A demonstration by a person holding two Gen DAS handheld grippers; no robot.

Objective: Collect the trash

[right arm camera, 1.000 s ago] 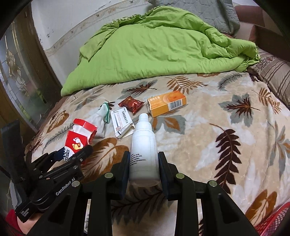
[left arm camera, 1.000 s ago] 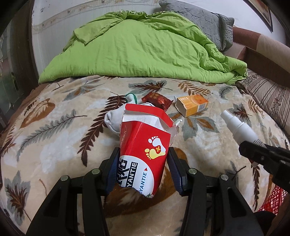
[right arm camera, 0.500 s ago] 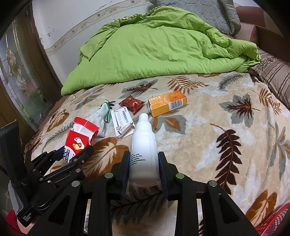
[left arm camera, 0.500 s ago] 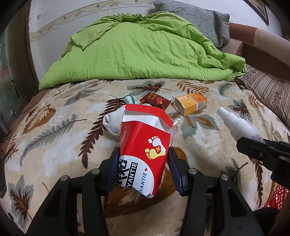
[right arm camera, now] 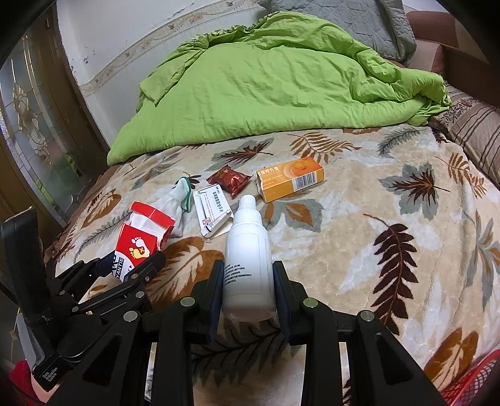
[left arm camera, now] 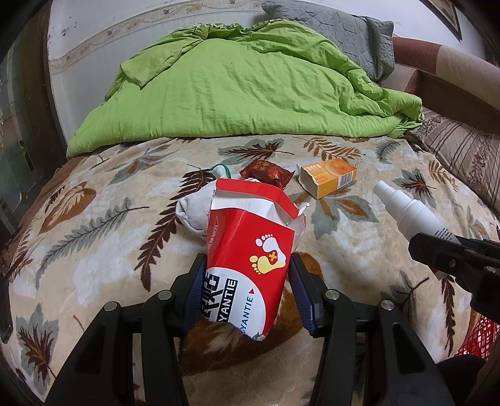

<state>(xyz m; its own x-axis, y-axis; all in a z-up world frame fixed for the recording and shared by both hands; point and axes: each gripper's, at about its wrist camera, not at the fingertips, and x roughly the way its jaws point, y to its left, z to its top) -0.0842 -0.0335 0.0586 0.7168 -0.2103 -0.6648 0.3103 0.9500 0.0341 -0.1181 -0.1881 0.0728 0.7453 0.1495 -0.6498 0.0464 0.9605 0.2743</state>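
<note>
My left gripper point(left arm camera: 247, 287) is shut on a torn red and white box point(left arm camera: 247, 250) with a foot logo, held above the bed. It also shows in the right wrist view point(right arm camera: 137, 240). My right gripper point(right arm camera: 248, 281) is shut on a white plastic bottle point(right arm camera: 247, 250), also seen in the left wrist view point(left arm camera: 409, 215). On the leaf-patterned blanket point(right arm camera: 375, 218) lie an orange box point(right arm camera: 289, 178), a dark red wrapper point(right arm camera: 229, 181), a white leaflet carton point(right arm camera: 212, 212) and a white sock point(right arm camera: 175, 200).
A crumpled green quilt point(right arm camera: 275, 81) covers the far half of the bed, with a grey pillow point(right arm camera: 350, 18) behind it. A striped cushion point(left arm camera: 462, 150) lies at the right. A red mesh basket point(right arm camera: 472, 384) shows at the lower right edge.
Both grippers have drawn back slightly from the bed with their loads; the quilt and litter sit a little farther off. Nothing was let go.
</note>
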